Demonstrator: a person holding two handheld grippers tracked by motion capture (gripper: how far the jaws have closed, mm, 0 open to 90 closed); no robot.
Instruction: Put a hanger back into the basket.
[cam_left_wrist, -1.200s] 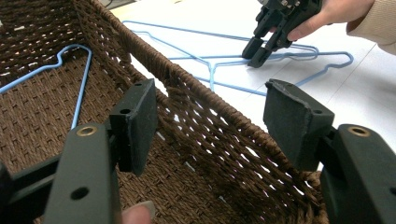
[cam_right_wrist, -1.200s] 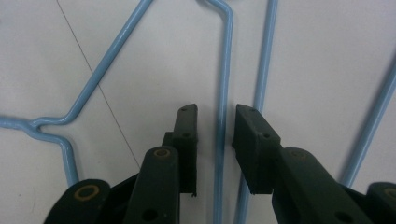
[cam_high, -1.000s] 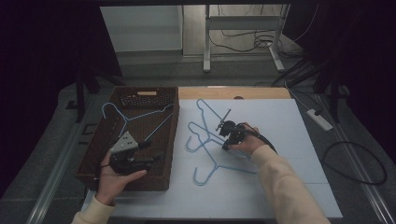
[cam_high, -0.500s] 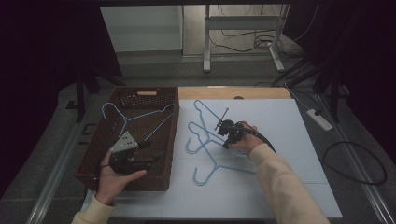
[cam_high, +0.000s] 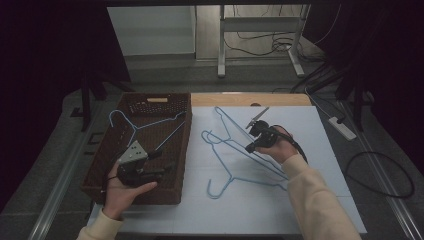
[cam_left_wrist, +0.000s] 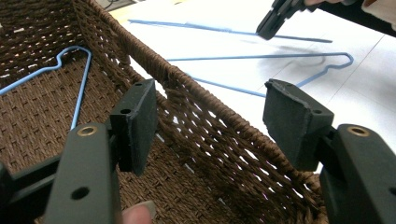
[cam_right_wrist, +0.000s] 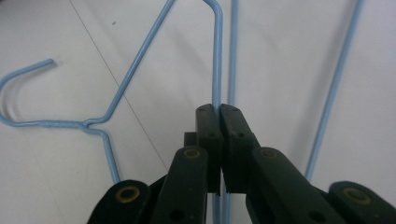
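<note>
High view, white table (cam_high: 330, 200), brown basket (cam_high: 100, 172), dark room

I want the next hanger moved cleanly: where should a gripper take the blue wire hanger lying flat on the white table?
Grip one straight arm of the blue wire hanger from above, jaws across the wire, as the right gripper does: it lies flat on the white table.

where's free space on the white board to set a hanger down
Bare board lies right of the right gripper, and along the near edge below the hanger hook. The middle is crowded with blue hangers; the basket already holds one.
</note>
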